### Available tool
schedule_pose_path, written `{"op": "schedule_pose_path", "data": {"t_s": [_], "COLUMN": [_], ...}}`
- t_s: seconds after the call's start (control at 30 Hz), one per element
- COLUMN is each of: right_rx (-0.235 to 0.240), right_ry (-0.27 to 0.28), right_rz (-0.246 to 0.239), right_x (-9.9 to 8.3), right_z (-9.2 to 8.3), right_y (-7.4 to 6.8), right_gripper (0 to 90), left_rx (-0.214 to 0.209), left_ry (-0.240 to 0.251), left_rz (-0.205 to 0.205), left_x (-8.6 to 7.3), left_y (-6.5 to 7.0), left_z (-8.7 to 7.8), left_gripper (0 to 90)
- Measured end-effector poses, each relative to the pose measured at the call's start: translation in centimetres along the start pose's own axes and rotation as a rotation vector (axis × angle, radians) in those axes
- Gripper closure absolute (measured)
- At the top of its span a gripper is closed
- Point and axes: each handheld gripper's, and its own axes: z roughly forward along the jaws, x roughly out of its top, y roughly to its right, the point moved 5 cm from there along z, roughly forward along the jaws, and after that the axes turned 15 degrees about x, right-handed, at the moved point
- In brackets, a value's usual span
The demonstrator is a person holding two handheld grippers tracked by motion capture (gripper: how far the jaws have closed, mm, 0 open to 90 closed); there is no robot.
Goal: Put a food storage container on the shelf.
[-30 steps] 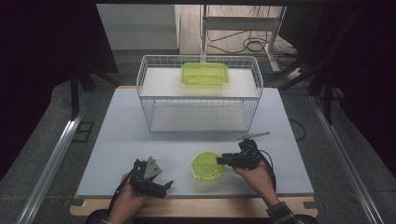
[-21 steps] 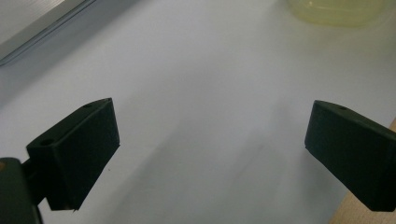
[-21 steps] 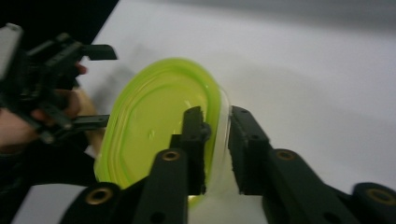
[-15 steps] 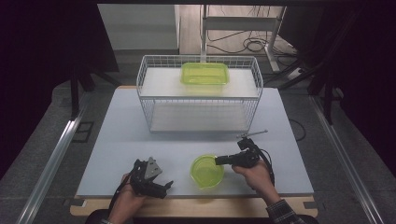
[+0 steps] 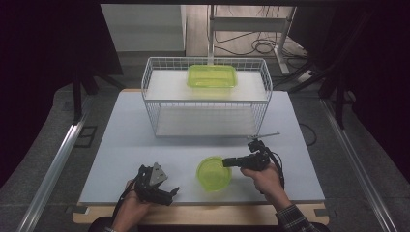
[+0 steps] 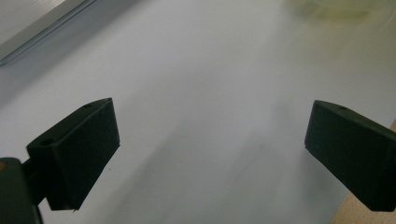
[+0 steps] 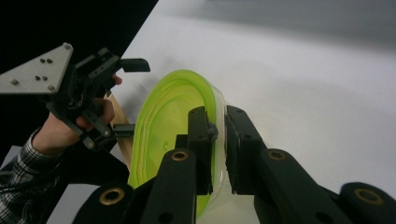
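A round yellow-green container (image 5: 213, 173) with a clear wall (image 7: 173, 121) sits near the front of the white table (image 5: 145, 140). My right gripper (image 5: 226, 163) reaches it from the right. Its jaws have just been closing, and in the right gripper view they (image 7: 219, 123) press on the container's rim from inside and outside. My left gripper (image 5: 171, 193) rests at the front left, apart from the container. Its jaws stand wide open over bare table (image 6: 210, 144) with nothing between them. The right gripper view also shows it (image 7: 128, 95) beyond the container.
A white wire rack (image 5: 205, 96) stands at the middle back of the table, with a rectangular yellow-green container (image 5: 212, 76) on its top shelf. A thin metal rod (image 5: 266, 135) lies by the rack's front right corner. The table's wooden front edge (image 5: 203, 212) runs just behind both hands.
The right gripper's jaws have come together on the round container's rim. The left hand and the container have stayed where they were.
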Motion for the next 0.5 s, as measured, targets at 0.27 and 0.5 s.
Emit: {"op": "schedule_pose_path", "data": {"t_s": [0.27, 0.5], "right_rx": [0.003, 0.006], "right_ry": [0.037, 0.048], "right_rz": [-0.011, -0.028], "right_x": [1.1, 2.1], "right_z": [-0.9, -1.3], "right_y": [-0.6, -1.3], "right_gripper": [81.3, 81.3], "left_rx": [0.000, -0.006], "left_ry": [0.002, 0.009], "left_rz": [-0.006, -0.025], "left_x": [0.0, 0.1], "left_y": [-0.1, -0.2], "left_z": [0.0, -0.1], "left_gripper": [3.1, 3.0]}}
